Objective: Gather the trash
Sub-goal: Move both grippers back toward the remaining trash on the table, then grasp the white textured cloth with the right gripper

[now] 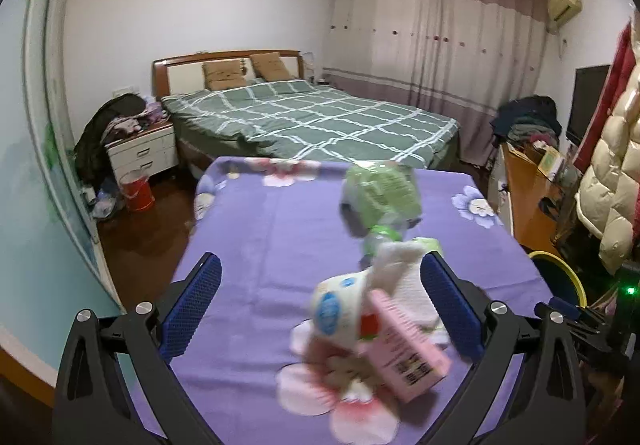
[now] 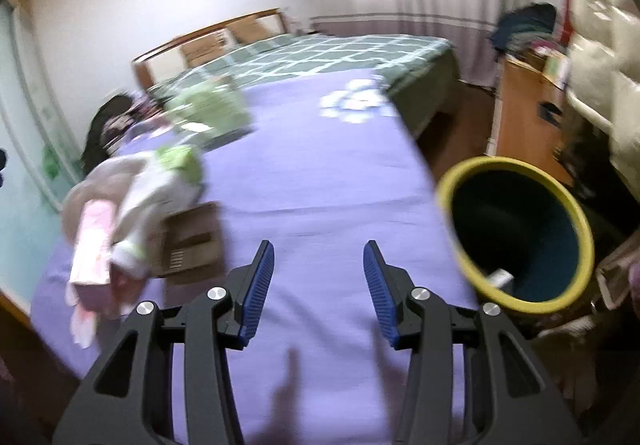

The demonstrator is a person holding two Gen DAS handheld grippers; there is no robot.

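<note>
The left gripper (image 1: 320,309) is held spread and empty over the piled trash (image 1: 376,321) on the purple cloth (image 1: 256,229), seemingly for picking; the right gripper (image 2: 319,285), half-spread, holds nothing beside the yellow-rimmed bin (image 2: 576,213).

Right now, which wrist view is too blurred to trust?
Right wrist view: smeared throughout, pink carton and yellow-rimmed bin soft-edged. Left wrist view: bed sharp, only the trash pile near the left gripper blurred. Both bend at the edges.
</note>
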